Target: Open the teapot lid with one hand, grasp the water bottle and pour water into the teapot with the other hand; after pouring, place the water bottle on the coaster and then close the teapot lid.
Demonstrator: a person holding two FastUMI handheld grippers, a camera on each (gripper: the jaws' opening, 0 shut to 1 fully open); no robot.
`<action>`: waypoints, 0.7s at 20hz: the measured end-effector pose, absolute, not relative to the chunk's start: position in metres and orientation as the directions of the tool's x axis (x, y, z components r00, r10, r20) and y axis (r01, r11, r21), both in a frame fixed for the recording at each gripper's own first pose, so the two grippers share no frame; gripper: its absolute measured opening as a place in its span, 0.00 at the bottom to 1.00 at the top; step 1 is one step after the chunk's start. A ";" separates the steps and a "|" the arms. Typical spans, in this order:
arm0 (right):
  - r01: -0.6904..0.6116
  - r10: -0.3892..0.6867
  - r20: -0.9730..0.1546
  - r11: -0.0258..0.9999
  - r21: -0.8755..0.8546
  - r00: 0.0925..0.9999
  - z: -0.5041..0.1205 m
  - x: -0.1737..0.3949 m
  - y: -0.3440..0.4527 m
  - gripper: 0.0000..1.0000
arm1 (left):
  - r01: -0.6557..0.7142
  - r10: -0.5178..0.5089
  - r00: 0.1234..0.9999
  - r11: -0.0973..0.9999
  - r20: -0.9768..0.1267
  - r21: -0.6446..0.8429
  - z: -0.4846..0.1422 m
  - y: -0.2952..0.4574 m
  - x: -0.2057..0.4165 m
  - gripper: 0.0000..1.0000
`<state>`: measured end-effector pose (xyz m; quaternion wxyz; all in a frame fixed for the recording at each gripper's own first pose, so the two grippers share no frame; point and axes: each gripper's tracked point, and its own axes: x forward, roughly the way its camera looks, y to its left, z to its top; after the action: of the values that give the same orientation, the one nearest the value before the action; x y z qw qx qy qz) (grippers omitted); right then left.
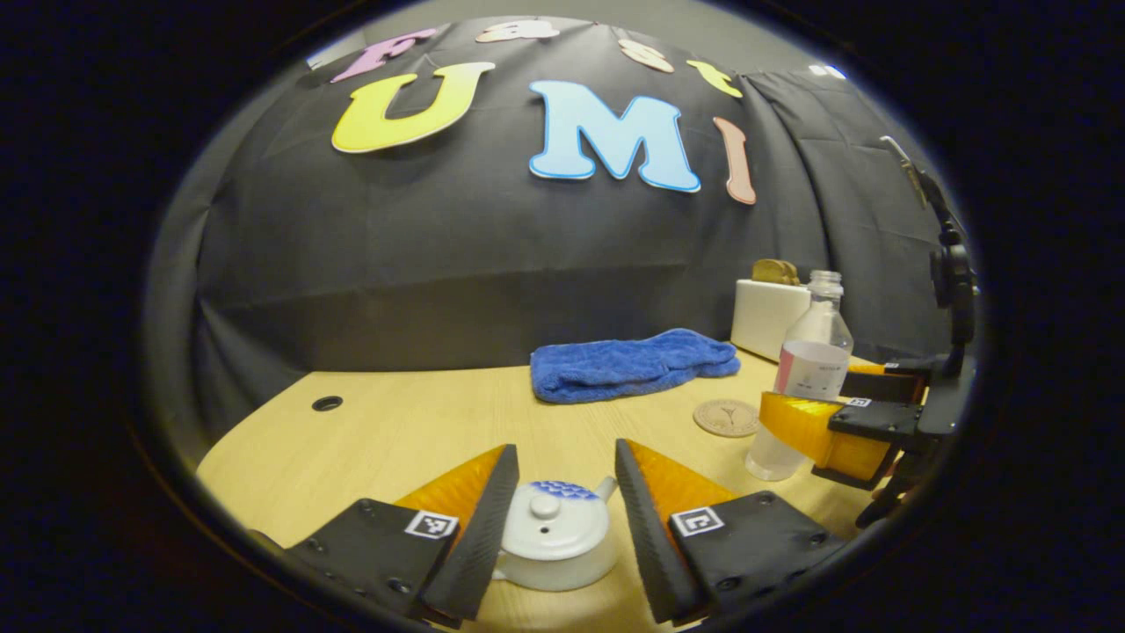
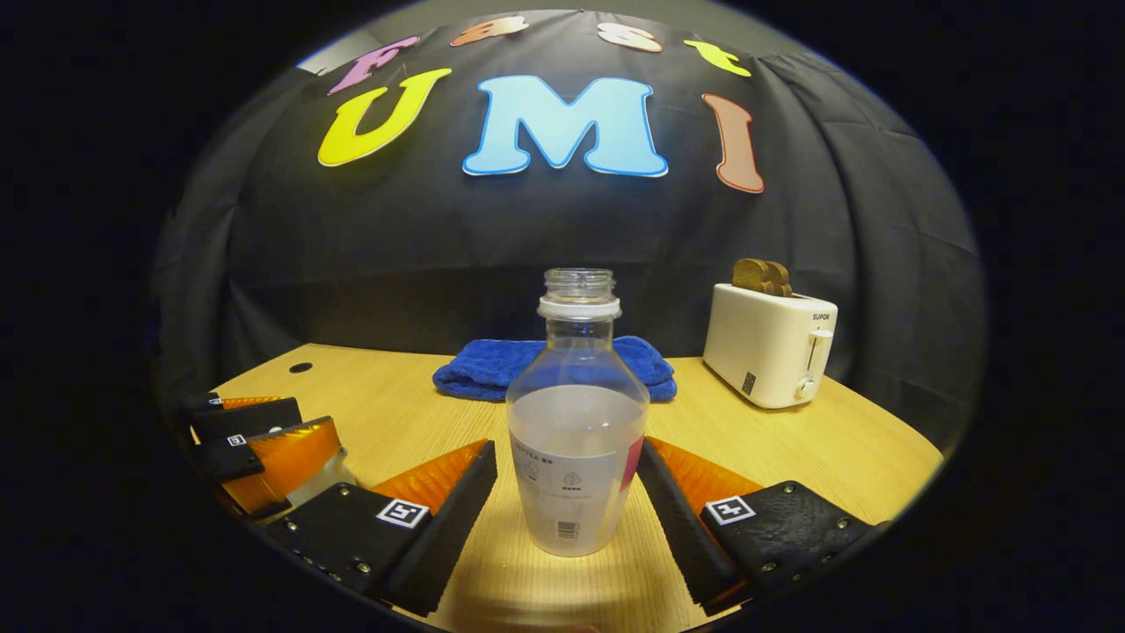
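In the left gripper view, the left hand-held gripper stands wide apart around the white teapot, lid still on; its base is cut off below, and contact is unclear. The right hand-held gripper straddles the uncapped water bottle, spread, not pressing. The coaster lies just left of the bottle, a blue towel behind it, a toaster right. Pale wooden counter.
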<state>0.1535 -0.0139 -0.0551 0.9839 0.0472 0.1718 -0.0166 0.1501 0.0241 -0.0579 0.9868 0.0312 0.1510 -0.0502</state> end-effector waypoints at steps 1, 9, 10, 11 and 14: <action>0.050 -0.017 -0.344 0.995 0.086 0.939 -0.056 0.154 -0.015 0.99 | 0.108 -0.090 0.950 0.993 -0.299 0.044 -0.057 0.025 0.151 0.73; 0.032 0.007 -0.379 0.995 0.098 0.925 -0.070 0.156 -0.010 0.98 | 0.098 -0.080 0.951 0.994 -0.298 0.047 -0.056 0.032 0.147 0.48; 0.028 0.010 -0.378 0.995 0.096 0.926 -0.070 0.155 -0.010 0.87 | 0.101 -0.082 0.950 0.994 -0.301 0.048 -0.057 0.032 0.148 0.36; 0.025 0.013 -0.380 0.995 0.096 0.925 -0.070 0.155 -0.008 0.84 | 0.098 -0.080 0.951 0.994 -0.298 0.046 -0.055 0.033 0.148 0.33; 0.021 0.009 -0.381 0.997 0.074 0.925 -0.071 0.154 -0.007 0.84 | 0.090 -0.067 0.949 0.994 -0.309 0.060 -0.058 0.032 0.146 0.34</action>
<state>0.1542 -0.0067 -0.0708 0.9802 0.0386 0.1942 -0.0029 0.1464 0.0324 -0.0575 0.9864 0.0367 0.1549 -0.0399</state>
